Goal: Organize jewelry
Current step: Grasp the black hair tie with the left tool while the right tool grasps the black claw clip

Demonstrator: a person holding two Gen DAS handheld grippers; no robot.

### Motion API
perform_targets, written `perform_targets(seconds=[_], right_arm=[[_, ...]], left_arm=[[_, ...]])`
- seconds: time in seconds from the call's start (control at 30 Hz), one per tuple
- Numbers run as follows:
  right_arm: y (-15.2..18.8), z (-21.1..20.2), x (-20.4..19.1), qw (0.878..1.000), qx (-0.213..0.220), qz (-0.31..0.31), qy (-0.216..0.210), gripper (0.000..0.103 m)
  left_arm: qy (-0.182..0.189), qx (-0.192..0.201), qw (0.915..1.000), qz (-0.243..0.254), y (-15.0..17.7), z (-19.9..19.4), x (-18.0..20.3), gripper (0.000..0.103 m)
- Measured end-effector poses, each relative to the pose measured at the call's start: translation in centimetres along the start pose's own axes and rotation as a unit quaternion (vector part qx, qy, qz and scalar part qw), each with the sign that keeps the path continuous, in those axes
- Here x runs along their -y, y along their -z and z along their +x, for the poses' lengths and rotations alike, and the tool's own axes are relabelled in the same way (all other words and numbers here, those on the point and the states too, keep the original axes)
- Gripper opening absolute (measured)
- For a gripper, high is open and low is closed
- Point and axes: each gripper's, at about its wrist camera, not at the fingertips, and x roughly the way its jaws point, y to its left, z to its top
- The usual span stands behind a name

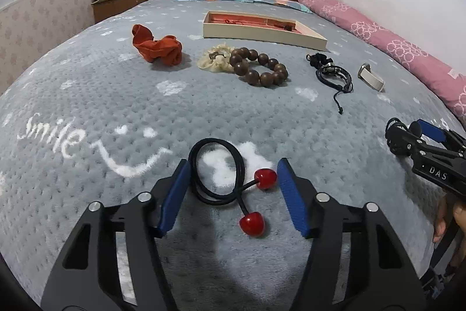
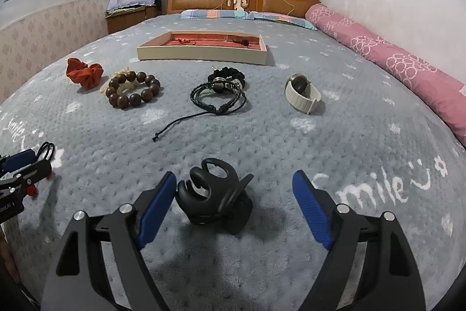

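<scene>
Inside the beige tray [image 2: 201,53], red cord (dark bead too)

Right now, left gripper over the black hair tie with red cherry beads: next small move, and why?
Probably close the left gripper on the black elastic hair tie with two red cherry beads. The loop lies flat on the grey blanket between the blue pads, which don't visibly press it.

The right claw [image 2: 234,204] stands open around a black hair clip [image 2: 214,196] on the bed [image 2: 364,142]; its left pad touches the clip. Beyond lie a bead bracelet [image 2: 132,92], a cord bracelet [image 2: 218,101], a watch [image 2: 303,92] and a tray [image 2: 204,53].
</scene>
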Motion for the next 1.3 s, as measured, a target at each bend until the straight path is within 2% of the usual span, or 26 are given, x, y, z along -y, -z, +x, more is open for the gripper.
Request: perform_targets(seconds=[0.13,0.33,0.5,0.6,0.8,0.97,1.0,1.1,1.3], right_arm=[[-0.1,0.2,-0.1,1.000,-0.005,-0.001,0.000,0.080],[-0.1,0.8,0.0,1.000,-0.018,0.003,-0.005,0.080],[0.0,1.1,-0.1,1.000,-0.025,0.003,-0.006,0.080],[0.0,1.3,0.0,1.000,-0.030,0.004,-0.007,0.080],[-0.1,1.5,-0.1,0.999,-0.035,0.002,-0.009,0.079],[-0.1,1.6,-0.3,0.999,-0.037,-0.004,-0.015,0.071],[0.0,1.6,-0.4,0.999,-0.037,-0.006,-0.018,0.063],[0.0,1.6,-0.7,0.999,-0.039,-0.013,-0.030,0.054],[-0.1,1.3,-0.6,0.999,-0.035,-0.007,-0.037,0.053]], left_arm=[[-0.001,-0.012,0.9999,0.010,0.0,0.5,0.3,0.056],[0.000,-0.022,0.9997,0.009,-0.2,1.1,0.2,0.044],[0.000,-0.027,0.9996,-0.001,-0.5,1.3,-0.5,0.023],[-0.001,-0.030,0.9995,-0.007,-0.7,1.6,-0.8,0.014],[-0.001,-0.032,0.9995,-0.007,-0.8,1.6,-0.9,0.014],[-0.001,-0.032,0.9995,-0.006,-1.0,1.6,-0.9,0.014],[-0.001,-0.032,0.9995,-0.007,-1.0,1.6,-0.9,0.014],[0.001,-0.032,0.9994,-0.009,-1.1,1.6,-0.9,0.014],[0.005,-0.031,0.9994,-0.012,-1.4,1.6,-1.1,0.014]])
